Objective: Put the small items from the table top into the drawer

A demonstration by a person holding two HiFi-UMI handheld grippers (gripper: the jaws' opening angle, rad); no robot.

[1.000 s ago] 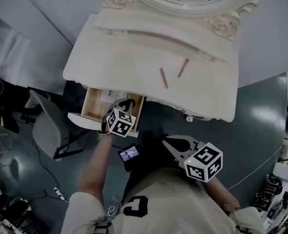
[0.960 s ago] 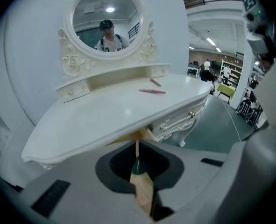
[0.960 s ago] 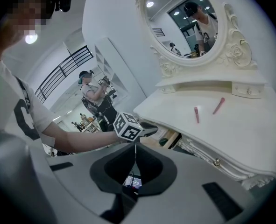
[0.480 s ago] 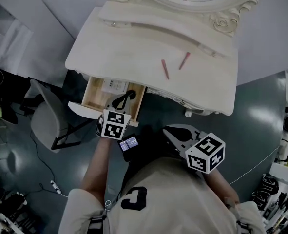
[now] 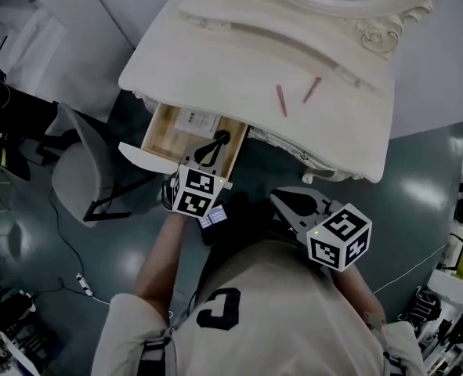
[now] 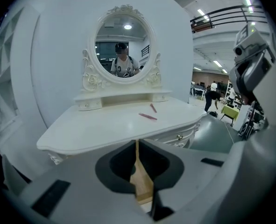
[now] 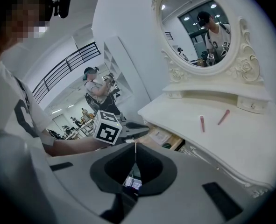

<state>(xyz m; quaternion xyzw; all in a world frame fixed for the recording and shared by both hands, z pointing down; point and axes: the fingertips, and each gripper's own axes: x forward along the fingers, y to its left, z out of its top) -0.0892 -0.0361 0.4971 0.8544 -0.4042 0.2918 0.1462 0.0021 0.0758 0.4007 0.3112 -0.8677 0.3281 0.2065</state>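
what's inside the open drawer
A white card lies on the wooden floor of the drawer. The right gripper view shows a small dark green thing near it. The left claw hides whatever lies under it.

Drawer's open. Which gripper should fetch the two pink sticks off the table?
Probably left: the left gripper is at the drawer, sticks straight ahead of it. The right gripper hangs back, sticks off to its side.

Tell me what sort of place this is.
Probably a lab or workshop hall with one staged bedroom corner. A white dressing table with an oval mirror stands on a bare grey floor beside an office chair, and people move about behind.
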